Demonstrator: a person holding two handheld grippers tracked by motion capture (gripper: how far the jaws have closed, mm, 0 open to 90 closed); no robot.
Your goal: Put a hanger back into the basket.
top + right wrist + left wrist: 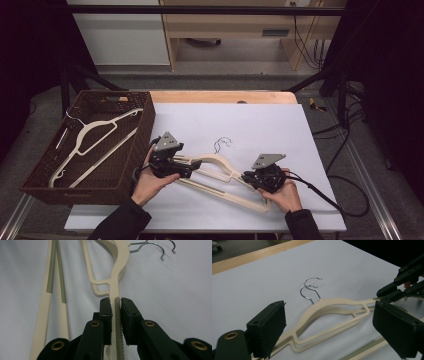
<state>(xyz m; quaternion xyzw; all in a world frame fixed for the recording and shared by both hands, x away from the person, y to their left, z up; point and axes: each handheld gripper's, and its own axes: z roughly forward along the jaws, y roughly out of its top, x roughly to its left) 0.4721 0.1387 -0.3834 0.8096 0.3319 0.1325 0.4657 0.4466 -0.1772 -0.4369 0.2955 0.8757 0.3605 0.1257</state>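
Two cream plastic hangers (220, 175) are lying stacked on a white sheet (260, 125) covering the table, their wire hooks (310, 288) pointing toward the far edge of the sheet. The right gripper (115, 305) is pinching one shoulder arm of the hangers: in the right gripper view, its two black jaws are pressing on either side of the cream arm with its ribbed grey-green strip. The hanger's neck and hooks are stretching away beyond the jaw tips. The left gripper (328, 325) is standing with its jaws spread wide over the hangers' other shoulder. In the left gripper view, the cream frame is lying between and below the two pads, touching neither as far as can be seen. A hand (155, 182) is holding each tool from the near edge of the sheet. Left of the sheet, a dark wicker basket (42, 170) is holding more cream hangers (95, 145).
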